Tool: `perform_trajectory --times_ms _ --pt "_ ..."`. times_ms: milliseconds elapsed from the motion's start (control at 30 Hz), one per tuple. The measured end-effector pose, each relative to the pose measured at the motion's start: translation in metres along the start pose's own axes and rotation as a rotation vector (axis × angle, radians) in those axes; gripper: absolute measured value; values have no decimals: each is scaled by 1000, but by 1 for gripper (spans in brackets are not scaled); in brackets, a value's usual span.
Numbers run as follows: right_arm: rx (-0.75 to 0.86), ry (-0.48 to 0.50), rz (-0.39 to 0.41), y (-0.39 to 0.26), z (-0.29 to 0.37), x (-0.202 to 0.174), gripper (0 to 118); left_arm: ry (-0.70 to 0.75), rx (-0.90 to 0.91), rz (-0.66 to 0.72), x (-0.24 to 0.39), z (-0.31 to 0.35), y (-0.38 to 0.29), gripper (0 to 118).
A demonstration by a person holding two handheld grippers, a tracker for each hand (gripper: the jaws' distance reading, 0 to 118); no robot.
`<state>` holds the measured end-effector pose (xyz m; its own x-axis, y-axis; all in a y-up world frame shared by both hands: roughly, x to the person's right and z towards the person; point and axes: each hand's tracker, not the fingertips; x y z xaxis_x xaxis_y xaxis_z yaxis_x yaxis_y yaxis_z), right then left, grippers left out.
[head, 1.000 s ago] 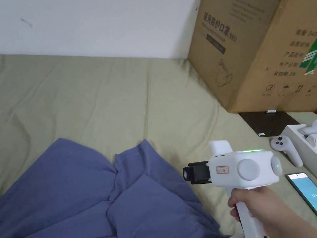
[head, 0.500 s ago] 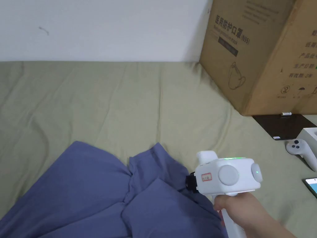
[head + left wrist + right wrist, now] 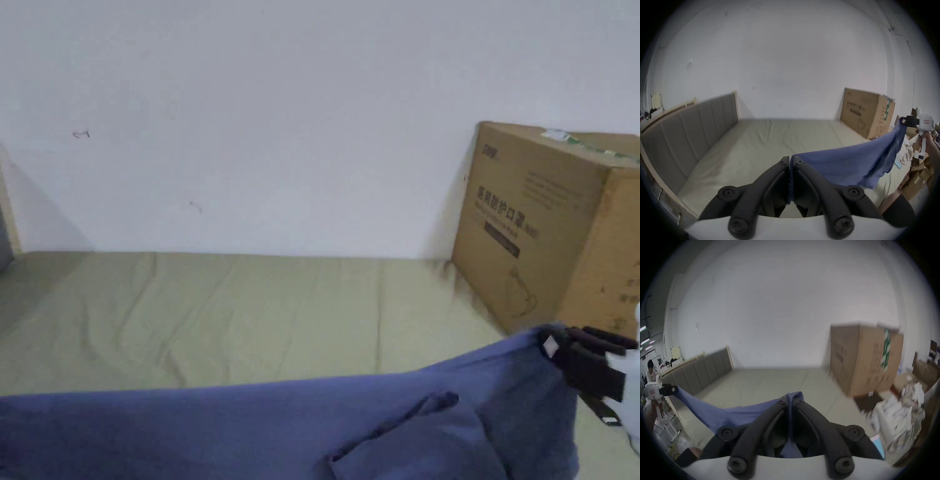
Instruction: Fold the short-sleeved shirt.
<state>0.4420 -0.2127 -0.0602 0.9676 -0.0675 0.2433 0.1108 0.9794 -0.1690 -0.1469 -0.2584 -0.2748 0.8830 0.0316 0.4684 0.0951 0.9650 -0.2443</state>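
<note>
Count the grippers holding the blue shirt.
2: the left gripper clamps one end of the shirt, the right gripper the other, lifted over the bed.

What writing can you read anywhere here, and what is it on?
Box: dark printed lines and a drawing, too blurred to read.
Right gripper sticker: too small to read.
Left gripper sticker: too small to read.

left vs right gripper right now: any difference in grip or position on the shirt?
The left gripper pinches the shirt at one end of its raised edge; the right gripper pinches the other end, nearer the cardboard box. Fabric bunches above the right gripper's tips, but not above the left's. Both are shut on the shirt, holding it above the bed.
</note>
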Motion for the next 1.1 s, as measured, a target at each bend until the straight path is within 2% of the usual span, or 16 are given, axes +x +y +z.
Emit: perform_trajectory --times_ms 67,133,167,267,367,467,567,800,1000,1100 --pt "151 27 23 31 39 -2 3 -18 64 12 5 13 33 2" --pt "167 83 54 55 54 -1 3 -35 100 34 6 20 61 2" --pt "171 20 68 66 60 -1 3 -50 111 35 6 21 75 2" --pt "198 -1 118 94 60 -4 3 -60 145 12 8 20 113 2" --pt "194 -15 132 124 50 -11 3 -50 151 -39 7 9 154 2" --pt "229 -55 197 153 34 -16 3 -36 158 -55 13 -2 194 2" --pt "247 -72 196 182 3 -18 3 -24 167 -45 12 -24 228 2" --pt "290 -150 192 242 -105 -16 3 65 155 -44 20 -121 280 2" --pt "367 -198 131 299 -197 -2 3 140 210 -98 30 -199 321 2" --pt "390 -219 159 318 -232 -2 3 163 240 -74 33 -236 337 2"
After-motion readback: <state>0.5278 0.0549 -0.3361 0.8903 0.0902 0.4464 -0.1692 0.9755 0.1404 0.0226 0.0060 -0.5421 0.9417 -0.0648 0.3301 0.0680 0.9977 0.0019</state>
